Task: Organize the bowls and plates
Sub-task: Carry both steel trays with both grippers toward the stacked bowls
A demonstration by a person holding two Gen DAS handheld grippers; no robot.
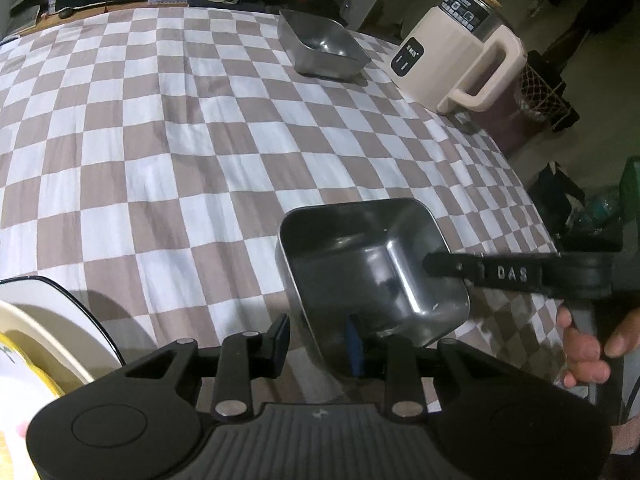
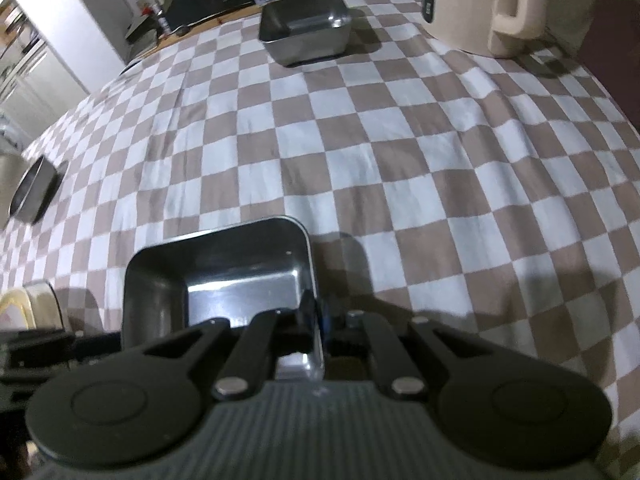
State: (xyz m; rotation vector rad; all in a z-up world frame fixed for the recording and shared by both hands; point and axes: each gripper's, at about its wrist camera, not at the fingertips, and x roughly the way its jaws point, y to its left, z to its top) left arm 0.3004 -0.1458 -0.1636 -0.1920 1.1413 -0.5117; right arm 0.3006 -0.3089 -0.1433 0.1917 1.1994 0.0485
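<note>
With both grippers pinching opposite walls of the rectangular stainless-steel bowl (image 1: pixel 372 276), the right gripper (image 2: pixel 316 320) nearly closed and the left gripper (image 1: pixel 320 338) narrowly open, the person is best keeping it level between the fingers.

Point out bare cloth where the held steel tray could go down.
Free: the wide checkered cloth between the held steel tray and the far steel tray. Crowded: near-left by the stacked plates, far right around the cream appliance, left edge by a dark round pan.
</note>
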